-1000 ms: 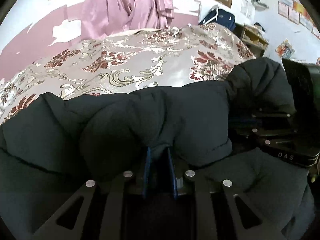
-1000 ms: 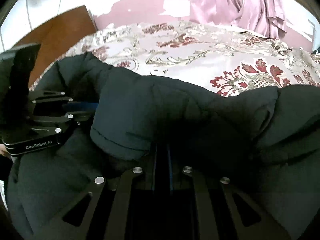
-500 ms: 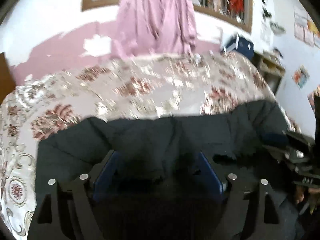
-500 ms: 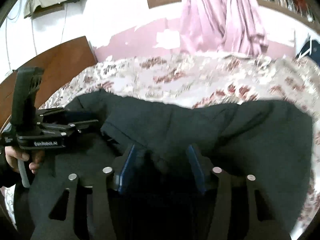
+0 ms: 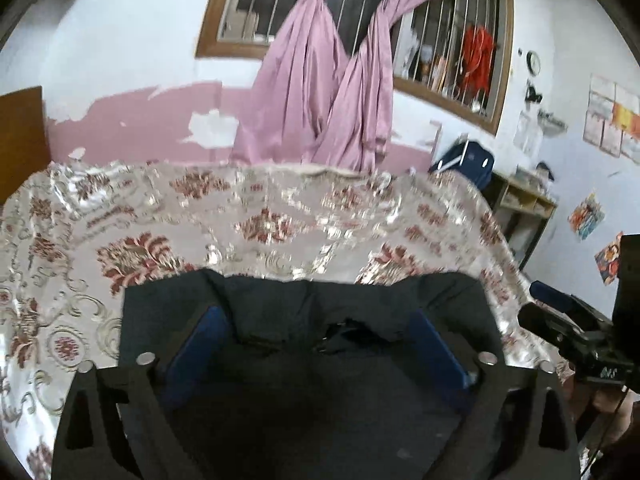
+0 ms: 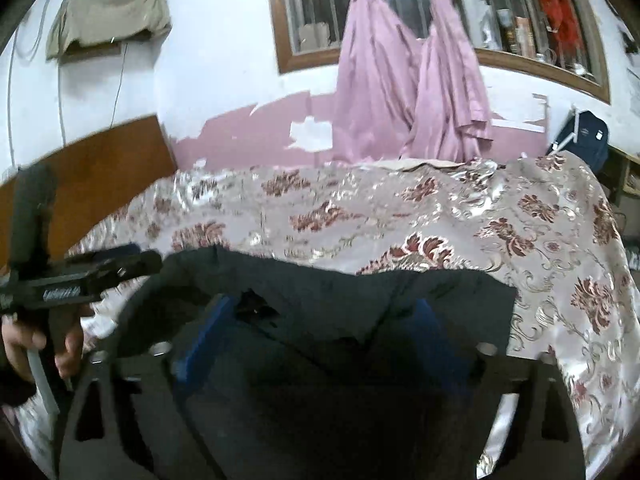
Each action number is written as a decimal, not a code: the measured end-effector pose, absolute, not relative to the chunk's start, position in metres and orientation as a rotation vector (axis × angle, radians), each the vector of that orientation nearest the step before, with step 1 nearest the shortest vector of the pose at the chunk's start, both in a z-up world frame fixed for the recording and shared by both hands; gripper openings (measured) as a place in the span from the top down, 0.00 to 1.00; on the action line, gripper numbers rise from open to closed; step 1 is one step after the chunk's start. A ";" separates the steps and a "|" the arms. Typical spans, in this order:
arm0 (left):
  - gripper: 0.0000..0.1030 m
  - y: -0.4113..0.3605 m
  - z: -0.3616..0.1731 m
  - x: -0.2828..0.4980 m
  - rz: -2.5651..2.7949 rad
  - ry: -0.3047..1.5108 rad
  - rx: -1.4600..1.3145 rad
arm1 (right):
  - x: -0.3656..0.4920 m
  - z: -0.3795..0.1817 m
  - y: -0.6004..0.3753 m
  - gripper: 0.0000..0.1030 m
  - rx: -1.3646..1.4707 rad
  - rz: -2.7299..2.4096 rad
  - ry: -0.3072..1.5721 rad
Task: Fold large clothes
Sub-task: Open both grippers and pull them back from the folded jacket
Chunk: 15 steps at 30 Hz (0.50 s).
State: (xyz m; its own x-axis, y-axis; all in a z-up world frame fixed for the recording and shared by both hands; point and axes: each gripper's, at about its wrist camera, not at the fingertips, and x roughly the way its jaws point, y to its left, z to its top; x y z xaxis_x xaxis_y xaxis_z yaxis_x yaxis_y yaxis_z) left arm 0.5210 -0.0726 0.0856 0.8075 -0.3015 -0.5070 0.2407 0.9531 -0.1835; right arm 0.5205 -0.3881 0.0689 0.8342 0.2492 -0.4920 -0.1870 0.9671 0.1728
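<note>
Dark padded jacket point(image 5: 304, 304) lies folded on the floral bedspread point(image 5: 248, 216), near edge of the bed, pink curtain point(image 5: 320, 92) behind. My left gripper point(image 5: 316, 332) and right gripper point(image 6: 320, 320) hang over it, jaws opening wide, blue pads point(image 5: 204, 332) clear of the fabric, nothing gripped. Left hand point(image 6: 36, 340) visible on its handle.

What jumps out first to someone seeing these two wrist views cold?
The dark padded jacket lies folded on the near part of the floral bedspread, filling the bottom of both views. The left gripper and right gripper hover over it, jaws opening, blue pads clear of the cloth. Behind the bed, knotted pink curtains hang at a barred window.
</note>
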 end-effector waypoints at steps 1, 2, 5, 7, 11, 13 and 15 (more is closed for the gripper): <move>0.00 -0.073 0.094 0.512 -0.288 0.548 -0.105 | 0.515 0.078 -0.392 0.03 0.142 0.228 0.528; 0.00 -0.074 0.103 0.502 -0.290 0.533 -0.092 | 0.508 0.086 -0.394 0.02 0.156 0.220 0.518; 0.00 -0.076 0.127 0.474 -0.282 0.489 -0.040 | 0.486 0.108 -0.399 0.02 0.166 0.200 0.489; 0.00 -0.079 0.139 0.459 -0.285 0.469 -0.018 | 0.471 0.117 -0.399 0.02 0.162 0.190 0.480; 0.00 -0.083 0.163 0.422 -0.283 0.446 -0.011 | 0.435 0.141 -0.396 0.02 0.117 0.177 0.454; 0.00 -0.084 0.172 0.401 -0.278 0.436 -0.010 | 0.417 0.151 -0.395 0.02 0.102 0.175 0.444; 0.00 -0.084 0.179 0.383 -0.270 0.421 -0.012 | 0.398 0.160 -0.392 0.02 0.094 0.175 0.443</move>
